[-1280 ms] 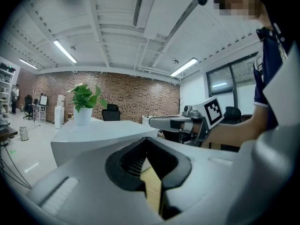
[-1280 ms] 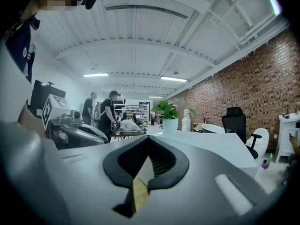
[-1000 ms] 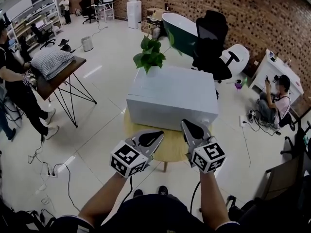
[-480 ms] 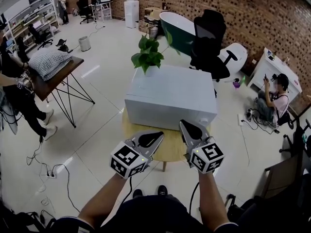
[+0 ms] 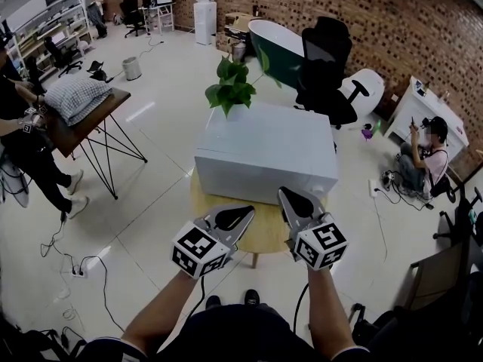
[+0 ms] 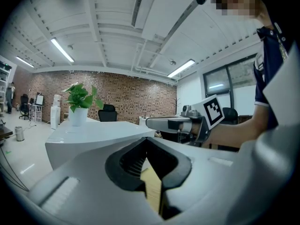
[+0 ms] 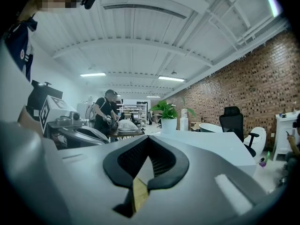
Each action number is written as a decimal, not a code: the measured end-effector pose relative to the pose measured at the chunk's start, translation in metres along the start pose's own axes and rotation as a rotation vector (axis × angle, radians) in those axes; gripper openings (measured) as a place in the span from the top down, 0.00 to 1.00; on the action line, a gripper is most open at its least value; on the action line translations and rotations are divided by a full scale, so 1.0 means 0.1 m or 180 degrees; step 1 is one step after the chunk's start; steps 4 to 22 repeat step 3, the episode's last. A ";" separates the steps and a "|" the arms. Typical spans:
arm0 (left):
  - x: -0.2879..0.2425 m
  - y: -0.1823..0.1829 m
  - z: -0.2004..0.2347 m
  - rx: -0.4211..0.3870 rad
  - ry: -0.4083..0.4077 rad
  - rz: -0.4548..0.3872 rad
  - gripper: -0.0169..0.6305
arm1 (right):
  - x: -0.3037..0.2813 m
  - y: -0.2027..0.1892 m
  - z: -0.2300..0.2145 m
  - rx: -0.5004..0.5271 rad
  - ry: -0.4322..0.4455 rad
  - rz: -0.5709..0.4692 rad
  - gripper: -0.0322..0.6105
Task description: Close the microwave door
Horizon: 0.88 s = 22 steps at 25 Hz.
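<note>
The microwave (image 5: 264, 145) is a white box on a small round wooden table (image 5: 202, 202), its near face flush with no door standing out. A potted plant (image 5: 232, 85) stands at its far left corner. Both grippers hover side by side just short of that near face, above the table's front edge. My left gripper (image 5: 243, 213) is shut and holds nothing; the left gripper view has the microwave (image 6: 93, 132) beyond its tips. My right gripper (image 5: 287, 196) is shut and empty too, with the microwave (image 7: 220, 144) ahead of it.
A desk with a cushion (image 5: 79, 96) stands to the left, with a person (image 5: 19, 127) beside it. A black office chair (image 5: 328, 62) and a green tub (image 5: 275, 47) stand behind the microwave. Another person (image 5: 423, 161) sits on the floor at the right. Cables (image 5: 75, 266) trail at the lower left.
Both grippers stay where they were, still shut. The person at the left has shifted slightly toward the frame edge.
</note>
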State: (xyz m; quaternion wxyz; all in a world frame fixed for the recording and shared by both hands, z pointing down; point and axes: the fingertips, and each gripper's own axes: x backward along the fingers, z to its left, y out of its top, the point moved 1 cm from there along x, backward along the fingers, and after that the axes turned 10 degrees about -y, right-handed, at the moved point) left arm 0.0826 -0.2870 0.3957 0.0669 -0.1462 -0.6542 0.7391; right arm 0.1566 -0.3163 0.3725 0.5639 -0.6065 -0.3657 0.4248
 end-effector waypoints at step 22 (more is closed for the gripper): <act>0.01 0.00 0.01 0.0004 0.0003 -0.0002 0.97 | -0.02 0.00 0.03 -0.0003 0.0011 -0.0004 0.95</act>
